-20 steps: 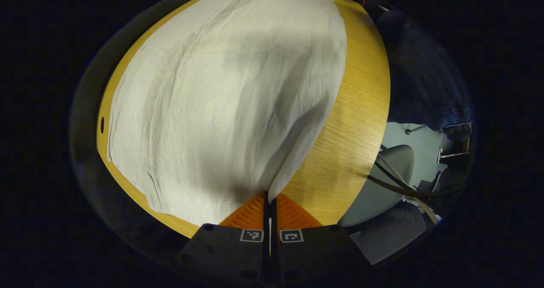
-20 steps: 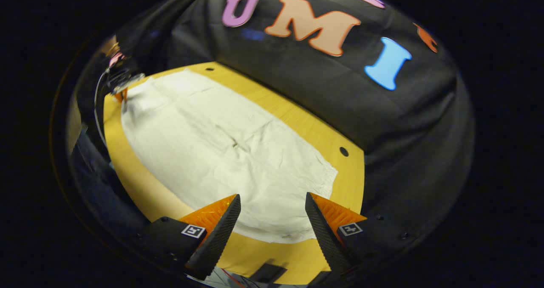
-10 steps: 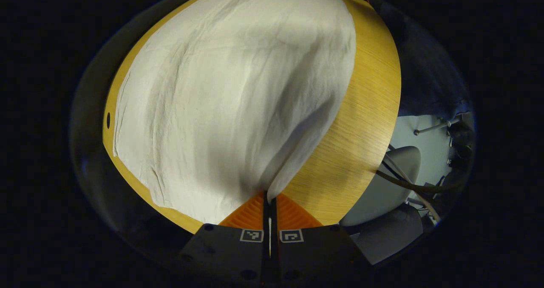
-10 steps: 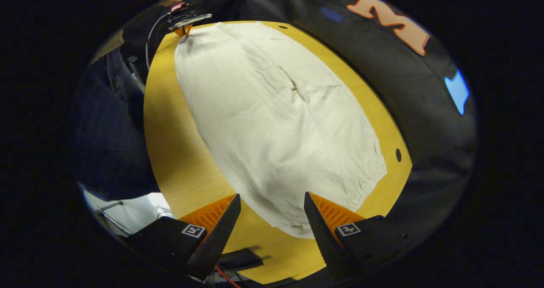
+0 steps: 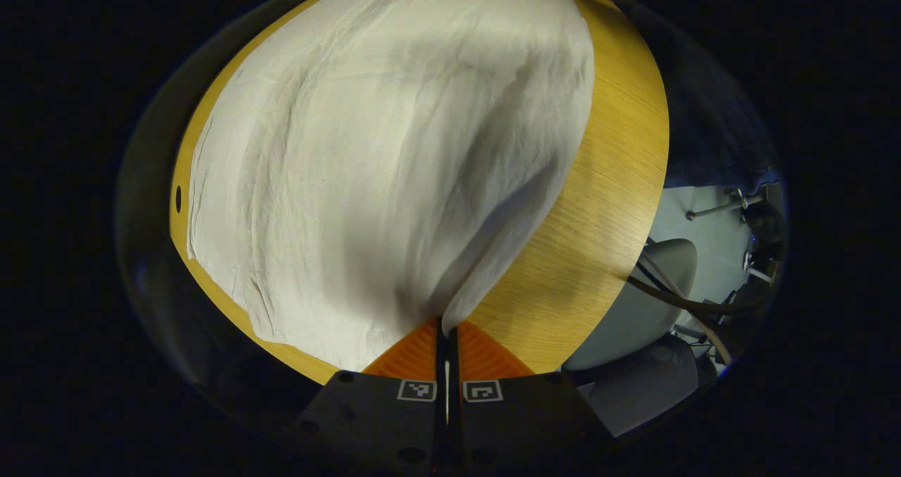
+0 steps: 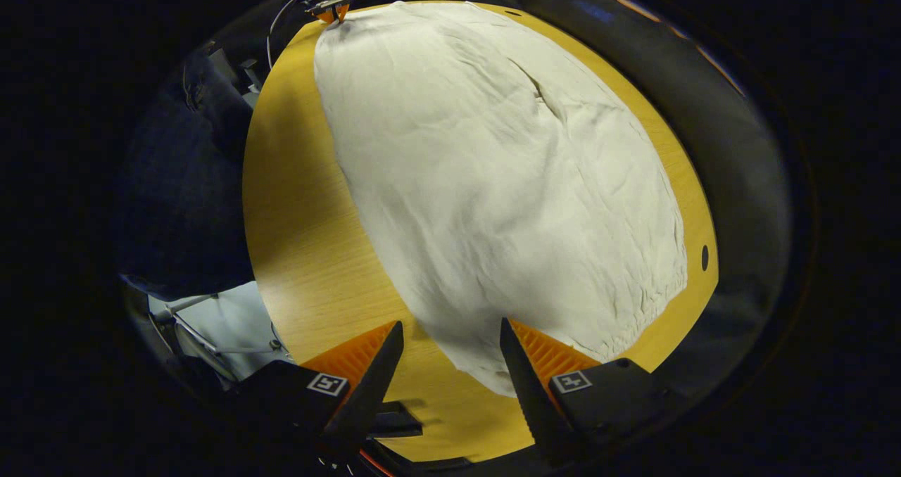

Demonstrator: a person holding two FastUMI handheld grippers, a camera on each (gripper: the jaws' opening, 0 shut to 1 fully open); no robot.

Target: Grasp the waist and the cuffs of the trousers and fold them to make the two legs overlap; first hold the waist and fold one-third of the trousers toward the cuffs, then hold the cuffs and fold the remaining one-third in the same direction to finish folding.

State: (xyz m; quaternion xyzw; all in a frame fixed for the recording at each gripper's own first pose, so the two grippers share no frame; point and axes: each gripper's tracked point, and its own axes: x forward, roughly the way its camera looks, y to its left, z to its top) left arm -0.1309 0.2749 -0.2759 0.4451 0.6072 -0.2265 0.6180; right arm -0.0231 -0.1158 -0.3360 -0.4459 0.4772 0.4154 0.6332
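Note:
White trousers [image 5: 394, 146] lie spread flat along a wooden table [image 5: 612, 181]. My left gripper [image 5: 445, 329] is shut on one corner of the cloth, which rises to its fingers in a small peak. In the right gripper view the trousers [image 6: 507, 181] stretch away from me, with a gathered hem at the near right. My right gripper [image 6: 450, 326] hangs open just above the near corner of that end, the cloth's edge lying between its fingers. The left gripper [image 6: 334, 9] shows far off at the top, pinching the opposite end's corner.
A small hole [image 6: 704, 257] sits in the table [image 6: 303, 217] near the gathered hem. Beyond the table edge are a grey chair base with cables [image 5: 662, 280] on pale floor, and a person's dark clothing [image 6: 183, 181]. The black booth wall [image 6: 746, 146] runs behind.
My right gripper has swung round and come lower over the near end of the trousers, still open. The left gripper stays shut on its corner and has hardly moved.

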